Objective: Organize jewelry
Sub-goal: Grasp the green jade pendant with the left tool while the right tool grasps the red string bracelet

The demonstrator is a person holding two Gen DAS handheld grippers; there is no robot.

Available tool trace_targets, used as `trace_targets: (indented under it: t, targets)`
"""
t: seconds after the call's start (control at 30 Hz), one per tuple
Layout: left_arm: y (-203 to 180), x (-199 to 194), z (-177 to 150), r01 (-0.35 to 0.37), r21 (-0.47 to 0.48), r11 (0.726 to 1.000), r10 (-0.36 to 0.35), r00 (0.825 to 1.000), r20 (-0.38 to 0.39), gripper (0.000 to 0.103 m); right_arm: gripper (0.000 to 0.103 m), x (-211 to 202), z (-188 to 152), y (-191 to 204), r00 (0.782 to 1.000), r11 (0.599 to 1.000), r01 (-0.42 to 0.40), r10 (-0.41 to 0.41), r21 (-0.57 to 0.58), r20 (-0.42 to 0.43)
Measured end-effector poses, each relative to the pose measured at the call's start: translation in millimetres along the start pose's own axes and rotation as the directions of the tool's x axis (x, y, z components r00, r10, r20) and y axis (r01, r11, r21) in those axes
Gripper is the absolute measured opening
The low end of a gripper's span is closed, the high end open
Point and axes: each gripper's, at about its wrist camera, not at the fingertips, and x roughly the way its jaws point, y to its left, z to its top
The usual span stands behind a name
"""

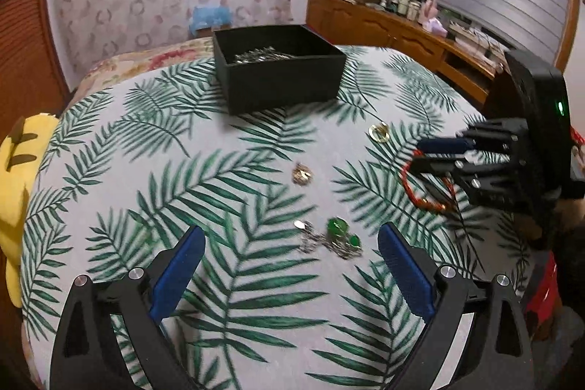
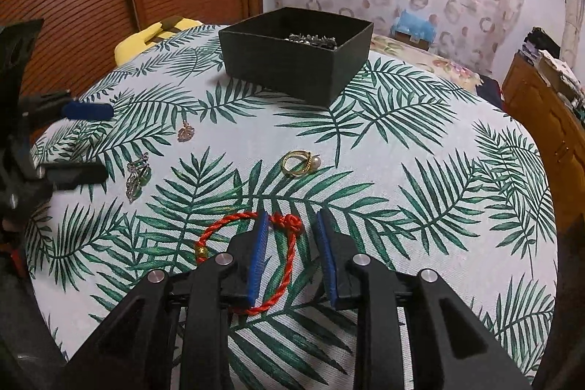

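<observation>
Right claw (image 2: 290,243): I am holding it spread open, jaws straddling the knotted side of the red cord bracelet (image 2: 285,265), not yet pinching.
Left claw (image 1: 289,258): I am keeping it wide open, gripping nothing, with the green-stone pieces (image 1: 338,236) lying just ahead between its fingers.
Box (image 2: 289,68): it is sitting well ahead of both claws, already holding some silvery jewelry.
Left to do: I am judging the bracelet, gold pearl ring (image 2: 300,163), small pendant (image 1: 301,173) and green pieces as still waiting on the cloth (image 2: 420,262).

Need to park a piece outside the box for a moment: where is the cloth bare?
Bare: right of the gold ring and black box, toward the cloth's right edge. Crowded: around the red cord bracelet, green earrings and small pendant.
</observation>
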Motion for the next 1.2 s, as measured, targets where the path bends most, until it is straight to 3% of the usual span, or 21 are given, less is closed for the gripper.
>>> trace_targets:
  t: [0.03, 0.1, 0.4, 0.77, 0.87, 1.2]
  targets:
    - [-2.3, 0.9, -1.1, 0.0, 0.004, 1.0, 0.0, 1.0, -0.003, 0.092, 0.03, -0.1, 0.0, 0.1, 1.0, 1.0, 0.0, 0.0, 0.001, 0.0]
    - [-9.0, 2.0, -1.8, 0.005, 0.01, 1.0, -0.005, 1.0, -0.005, 0.077, 0.03, -0.9, 1.5, 0.1, 1.0, 1.0, 0.001, -0.001, 0.0, 0.001]
    - [-38.3, 9.9, 5.0, 0.037, 0.066, 0.997, -0.035, 0.999, -0.032, 0.033, 0.03, -0.2, 2.3, -0.3, 1.0, 1.0, 0.003, -0.003, -0.001, 0.001]
    - [-38.4, 22.8, 2.1, -0.032, 0.094, 0.995, 0.037, 0.998, -0.053, 0.023, 0.03, -0.5, 2.2, 0.1, 1.0, 1.0, 0.007, -0.007, -0.005, 0.002]
    - [-37.2, 23.5, 2.7, -0.045, 0.097, 0.994, 0.049, 0.998, -0.046, 0.01, 0.03, -0.3, 2.4, 0.1, 1.0, 1.0, 0.007, -0.007, -0.005, 0.002]
    - [-20.1, -8.0, 13.6, -0.012, 0.019, 1.0, 0.011, 0.998, 0.064, 0.011, 0.03, 0.0, 2.3, 0.0, 1.0, 1.0, 0.008, -0.008, -0.006, 0.003]
